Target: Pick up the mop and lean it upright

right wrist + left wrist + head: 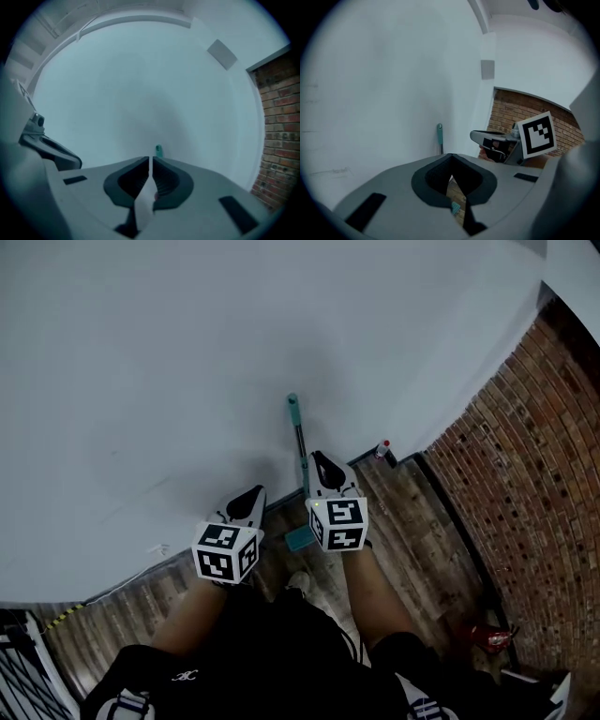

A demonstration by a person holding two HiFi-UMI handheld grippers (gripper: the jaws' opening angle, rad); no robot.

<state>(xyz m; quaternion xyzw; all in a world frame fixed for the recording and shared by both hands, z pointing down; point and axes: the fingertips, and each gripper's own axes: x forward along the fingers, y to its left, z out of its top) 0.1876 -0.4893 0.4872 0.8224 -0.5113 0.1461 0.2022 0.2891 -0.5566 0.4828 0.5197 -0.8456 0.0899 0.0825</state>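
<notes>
head view: the mop [301, 451] stands upright against the white wall [169, 352]. its teal grip [292, 405] is at the top and its teal head [300, 539] rests on the wooden floor [417, 540] at the foot of the wall. the left gripper [251, 495] is to the left of the shaft and apart from it. the right gripper [322, 462] is just beside the shaft on its right; this angle does not show whether they touch. both grippers point toward the wall. a brick wall [530, 474] meets the white wall at the right.

left gripper view: the jaws meet at their tips with nothing between them. the opening behind the tips shows floor and a corner of the teal head. the grip and upper shaft stand ahead against the wall. the right gripper enters from the right with its marker cube [536, 133].

right gripper view: the jaws are closed flat together and hold nothing; only a thin pale line shows between the pads. the teal grip appears just above the jaw tips, against the wall. the left gripper is at the left edge and the brick wall at the right.
</notes>
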